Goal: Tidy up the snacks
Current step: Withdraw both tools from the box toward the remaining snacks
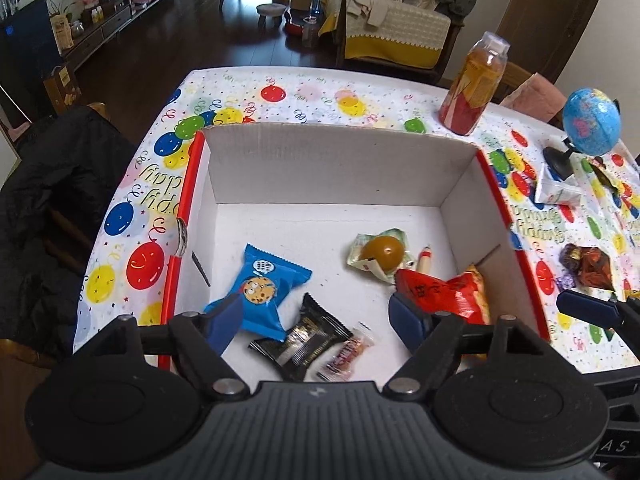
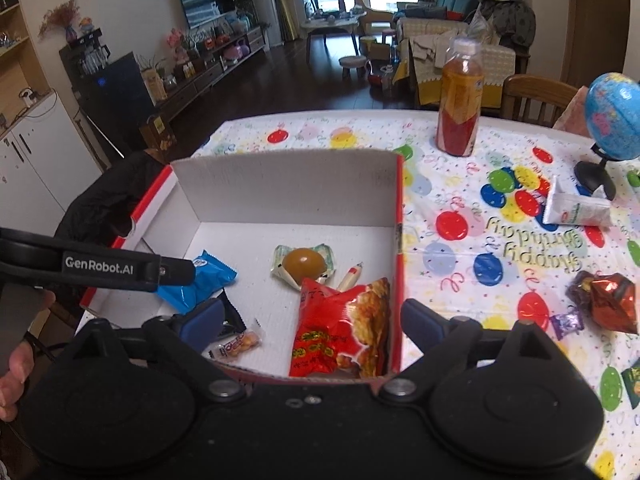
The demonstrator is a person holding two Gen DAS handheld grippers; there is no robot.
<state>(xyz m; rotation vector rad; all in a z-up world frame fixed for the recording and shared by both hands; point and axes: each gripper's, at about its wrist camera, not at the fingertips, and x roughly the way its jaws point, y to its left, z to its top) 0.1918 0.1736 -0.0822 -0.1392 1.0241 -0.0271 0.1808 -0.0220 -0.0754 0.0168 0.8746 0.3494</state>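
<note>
A white cardboard box [image 1: 320, 168] with red edges sits on the balloon tablecloth. Inside lie a blue cookie packet [image 1: 262, 284], a black packet [image 1: 304, 338], a small clear candy [image 1: 348, 354], a wrapped brown egg [image 1: 382, 252], a small sausage stick [image 1: 424, 262] and a red chip bag [image 1: 448, 292]. My left gripper [image 1: 316, 320] is open and empty over the box's near part. My right gripper [image 2: 312, 320] is open and empty over the red chip bag [image 2: 340, 328], straddling the box's right wall [image 2: 398, 240]. Loose snacks lie on the table at right: a red-brown foil pack [image 2: 612, 300] and a purple candy [image 2: 566, 322].
A juice bottle [image 2: 458, 104], a blue globe [image 2: 612, 116] and a white tube-like pack [image 2: 578, 210] stand or lie on the table beyond the box. A green packet [image 2: 632, 380] lies at the right edge. A dark jacket on a chair [image 1: 52, 208] is left of the table.
</note>
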